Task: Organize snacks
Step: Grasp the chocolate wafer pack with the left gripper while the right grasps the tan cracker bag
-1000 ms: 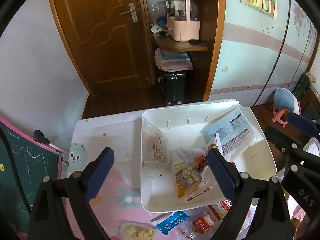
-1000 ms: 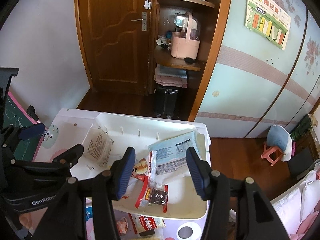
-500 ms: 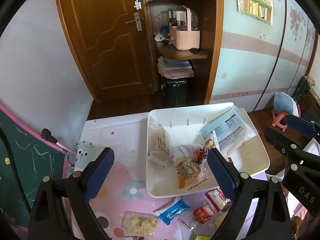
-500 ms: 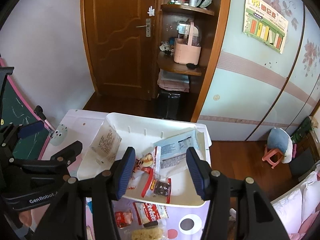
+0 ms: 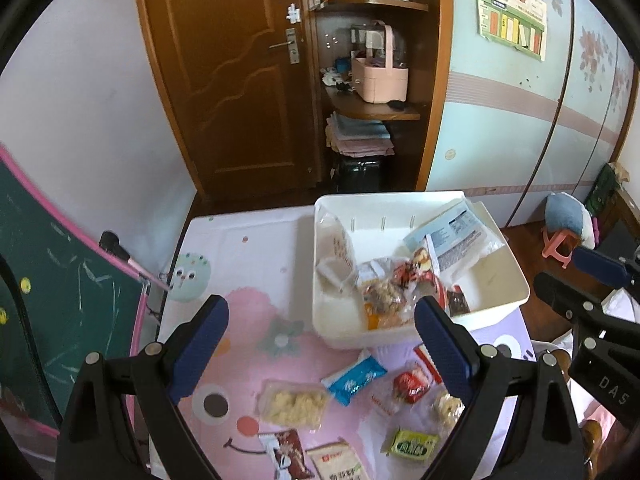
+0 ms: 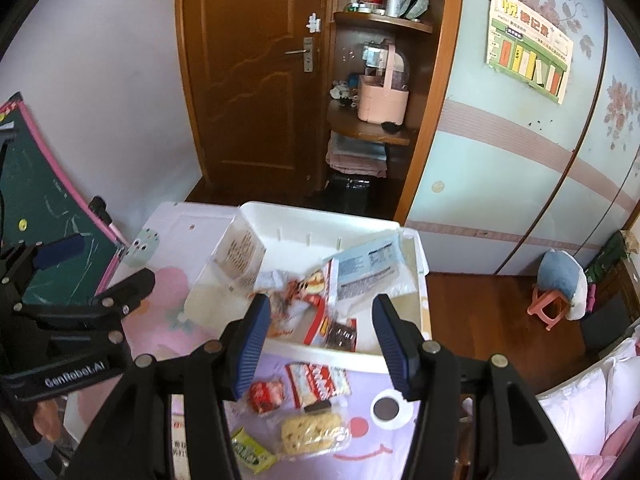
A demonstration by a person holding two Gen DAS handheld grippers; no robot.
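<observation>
Hovering above the counter (image 5: 248, 248), the left claw (image 5: 320, 340) and right claw (image 6: 320, 340) are both held wide, nothing gripped. Loose snack packets (image 5: 354, 376) are scattered just beneath; beyond them, more are heaped in the white bin (image 5: 400, 204).

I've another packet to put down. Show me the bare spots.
Free: the mat left of the white bin, and the bin's right side beside the blue bag. Crowded: the bin's middle and the loose packets in front.
</observation>
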